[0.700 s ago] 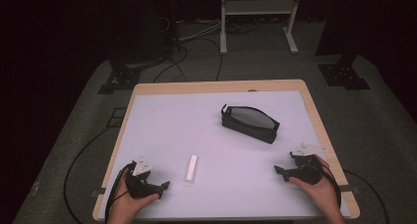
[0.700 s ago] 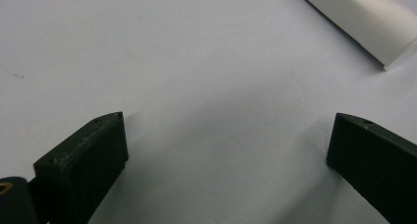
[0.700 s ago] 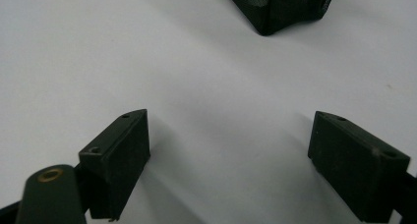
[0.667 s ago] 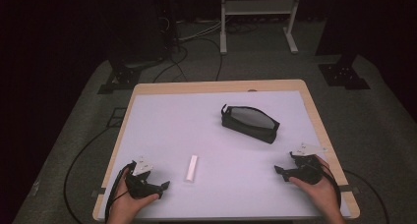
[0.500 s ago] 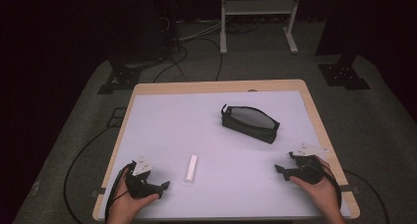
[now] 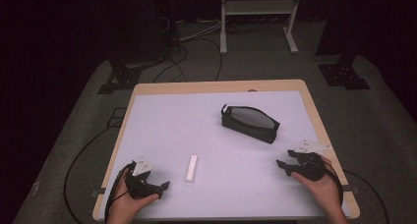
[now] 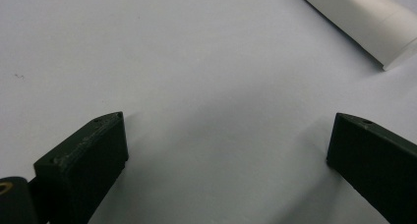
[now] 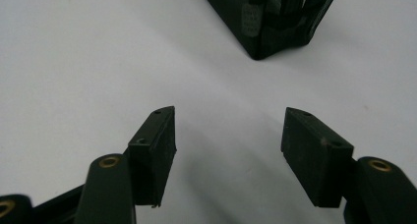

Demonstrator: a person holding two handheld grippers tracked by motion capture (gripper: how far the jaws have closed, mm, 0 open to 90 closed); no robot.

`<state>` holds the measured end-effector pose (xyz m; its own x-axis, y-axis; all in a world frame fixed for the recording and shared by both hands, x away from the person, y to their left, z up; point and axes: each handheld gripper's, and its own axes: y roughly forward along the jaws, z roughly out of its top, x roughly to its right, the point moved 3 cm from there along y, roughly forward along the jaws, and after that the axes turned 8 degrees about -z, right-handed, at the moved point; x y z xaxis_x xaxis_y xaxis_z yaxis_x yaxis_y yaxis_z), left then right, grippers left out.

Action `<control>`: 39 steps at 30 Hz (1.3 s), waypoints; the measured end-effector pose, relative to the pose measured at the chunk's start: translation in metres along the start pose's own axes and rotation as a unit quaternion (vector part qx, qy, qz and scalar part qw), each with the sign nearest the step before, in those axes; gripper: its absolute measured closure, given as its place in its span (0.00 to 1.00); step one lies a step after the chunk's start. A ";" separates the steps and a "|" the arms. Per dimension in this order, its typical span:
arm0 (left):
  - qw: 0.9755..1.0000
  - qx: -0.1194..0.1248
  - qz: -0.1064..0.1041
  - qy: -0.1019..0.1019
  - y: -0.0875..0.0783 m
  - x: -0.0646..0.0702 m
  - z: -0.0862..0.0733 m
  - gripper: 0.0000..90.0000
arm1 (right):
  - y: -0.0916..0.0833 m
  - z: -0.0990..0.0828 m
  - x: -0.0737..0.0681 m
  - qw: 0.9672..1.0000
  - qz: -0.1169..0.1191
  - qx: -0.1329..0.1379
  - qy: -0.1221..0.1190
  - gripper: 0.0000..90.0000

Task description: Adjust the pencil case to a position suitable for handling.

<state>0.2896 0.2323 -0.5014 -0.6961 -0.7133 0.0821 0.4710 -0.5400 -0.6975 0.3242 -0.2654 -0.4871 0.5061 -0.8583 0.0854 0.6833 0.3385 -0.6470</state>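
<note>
A black zip pouch (image 6: 249,122) lies open on the white table top (image 6: 187,126), right of centre; its near corner shows in the right gripper view (image 8: 275,17). A small white tube (image 6: 191,168) lies near the front, left of centre, and its end appears at the top right of the left gripper view (image 7: 364,17). My left gripper (image 6: 164,185) rests at the front left, held by a hand, open with nothing between its jaws (image 7: 223,150). My right gripper (image 6: 281,165) rests at the front right, also open and empty (image 8: 228,130), pointing toward the pouch.
The table has a light wooden rim (image 6: 216,86). Beyond it on the dark floor stand a white frame (image 6: 255,17), black stand feet (image 6: 344,71) and loose cables (image 6: 192,42).
</note>
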 end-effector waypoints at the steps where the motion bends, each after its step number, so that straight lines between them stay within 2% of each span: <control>1: 1.000 0.000 0.000 0.001 0.000 0.000 0.000 0.01 | -0.001 0.002 0.001 1.000 0.001 0.003 0.000 0.43; 19: 1.000 0.000 0.000 0.001 0.000 0.000 0.000 0.01 | -0.008 0.026 0.017 1.000 0.001 0.030 0.007 0.44; 26: 1.000 0.000 0.001 0.001 0.000 0.000 0.000 0.01 | -0.007 0.038 0.025 0.999 0.003 0.038 0.014 0.44; 39: 1.000 0.000 0.001 0.001 0.000 0.000 0.000 0.01 | -0.003 0.060 0.034 0.999 0.006 0.049 0.012 0.44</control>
<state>0.2895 0.2324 -0.5015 -0.6966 -0.7130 0.0795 0.4720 -0.5389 -0.6977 0.3713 -0.2727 -0.4368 0.5031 -0.8622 0.0593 0.7257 0.3841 -0.5708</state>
